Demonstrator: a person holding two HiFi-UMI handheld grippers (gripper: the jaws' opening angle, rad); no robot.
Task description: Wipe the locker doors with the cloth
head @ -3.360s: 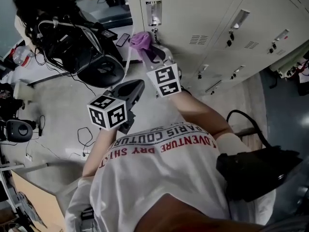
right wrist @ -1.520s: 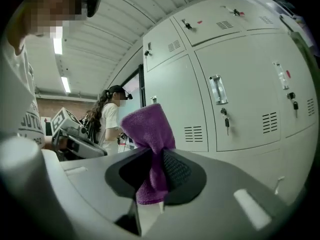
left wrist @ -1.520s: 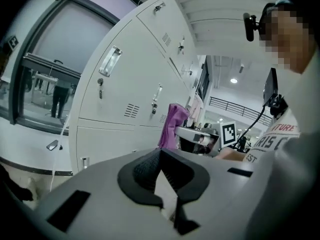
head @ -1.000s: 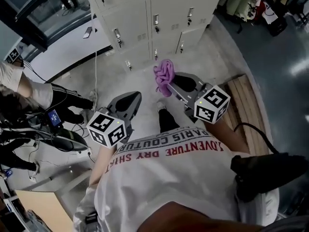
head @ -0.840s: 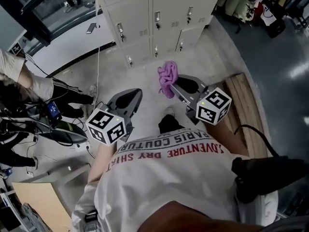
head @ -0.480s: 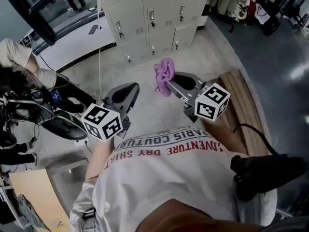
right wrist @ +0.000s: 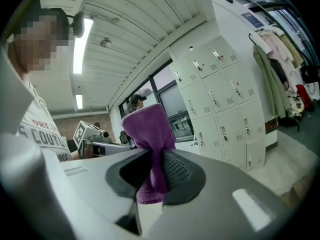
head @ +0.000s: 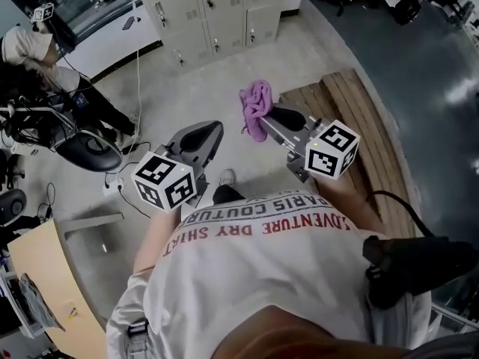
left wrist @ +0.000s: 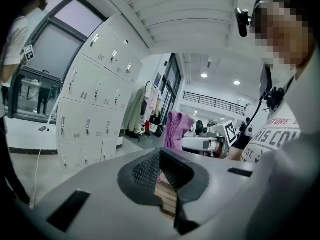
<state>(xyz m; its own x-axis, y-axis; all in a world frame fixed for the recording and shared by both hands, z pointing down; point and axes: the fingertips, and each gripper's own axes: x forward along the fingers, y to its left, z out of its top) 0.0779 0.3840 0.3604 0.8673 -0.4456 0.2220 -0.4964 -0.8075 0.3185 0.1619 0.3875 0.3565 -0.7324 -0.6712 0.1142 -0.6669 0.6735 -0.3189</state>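
Purple cloth (right wrist: pixel 149 129) is pinched in the right gripper (right wrist: pixel 156 170), clamped between its ribbed black pads. The bunched top stands above the jaws and a short tail hangs below them. In the head view the cloth (head: pixel 257 105) is a loose wad at the tip of that gripper (head: pixel 274 120), held in the air above the floor (head: pixel 187 96).

Just to the left, at about the same height and apart from it, is the left gripper (head: pixel 200 136). Its own view shows the jaws drawn together at the tips with nothing between them (left wrist: pixel 161 165), and the cloth off to their right.

Under and to the right of the right gripper lie wooden planks (head: pixel 359 118). Ahead of both grippers, well apart from them across the floor, stand the pale lockers (head: pixel 209 6), doors closed. Coats (right wrist: pixel 274 79) hang beside the lockers. Far to the left of the left gripper a person (head: pixel 30 47) crouches among cables.
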